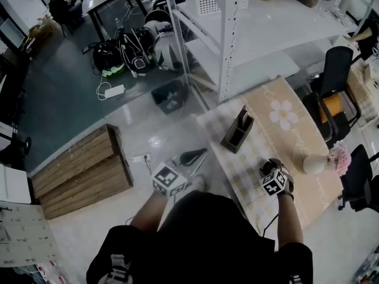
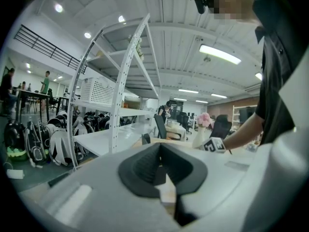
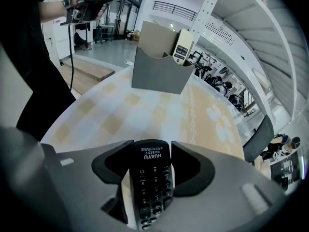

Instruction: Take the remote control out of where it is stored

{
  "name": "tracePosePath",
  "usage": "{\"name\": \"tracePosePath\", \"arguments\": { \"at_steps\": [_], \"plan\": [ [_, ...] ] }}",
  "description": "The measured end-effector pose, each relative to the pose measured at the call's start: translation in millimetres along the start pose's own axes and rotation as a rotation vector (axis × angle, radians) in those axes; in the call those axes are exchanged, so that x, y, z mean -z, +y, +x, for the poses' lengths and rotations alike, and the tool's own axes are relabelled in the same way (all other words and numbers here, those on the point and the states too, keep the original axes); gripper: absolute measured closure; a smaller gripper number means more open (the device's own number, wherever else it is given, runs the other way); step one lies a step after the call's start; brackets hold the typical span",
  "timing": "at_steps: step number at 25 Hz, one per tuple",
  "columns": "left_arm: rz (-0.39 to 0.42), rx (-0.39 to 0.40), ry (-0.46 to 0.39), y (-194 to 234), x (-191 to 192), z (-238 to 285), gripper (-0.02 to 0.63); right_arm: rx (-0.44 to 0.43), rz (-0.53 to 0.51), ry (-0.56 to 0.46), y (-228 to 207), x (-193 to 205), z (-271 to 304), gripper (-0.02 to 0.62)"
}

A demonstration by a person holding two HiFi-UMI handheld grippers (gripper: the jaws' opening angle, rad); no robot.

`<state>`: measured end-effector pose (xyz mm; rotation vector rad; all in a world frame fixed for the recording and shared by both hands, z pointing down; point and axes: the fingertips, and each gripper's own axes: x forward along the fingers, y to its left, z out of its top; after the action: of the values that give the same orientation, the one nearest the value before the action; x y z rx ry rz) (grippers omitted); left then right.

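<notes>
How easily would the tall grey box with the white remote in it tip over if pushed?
The tall grey box probably tips fairly easily: it stands upright on a narrow base. Its walls look thin, so it is likely light. The white remote control sticking out of its top may make it top-heavy.

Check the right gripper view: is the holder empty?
No, a white remote stands in the holder on the table, and the right gripper is shut on a black remote.
</notes>
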<state>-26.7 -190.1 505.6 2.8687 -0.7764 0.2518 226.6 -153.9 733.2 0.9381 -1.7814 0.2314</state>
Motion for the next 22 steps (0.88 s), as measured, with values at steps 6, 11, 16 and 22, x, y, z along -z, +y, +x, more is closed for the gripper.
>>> {"name": "tracePosePath", "arguments": {
  "at_steps": [6,11,16,22],
  "plan": [
    [0.001,0.004,0.009,-1,2,-7,0.604,-0.001,0.038,0.000,0,1,-2,0.331],
    [0.006,0.011,0.004,0,-2,-9,0.603,0.008,0.039,-0.002,2,-2,-8,0.330],
    [0.019,0.031,-0.004,1,-9,-2,0.603,0.054,0.086,-0.084,-7,-18,-33,0.347],
    [0.044,0.078,-0.031,-3,-22,19,0.604,0.133,0.114,-0.188,-23,-41,-69,0.376]
  ]
}}
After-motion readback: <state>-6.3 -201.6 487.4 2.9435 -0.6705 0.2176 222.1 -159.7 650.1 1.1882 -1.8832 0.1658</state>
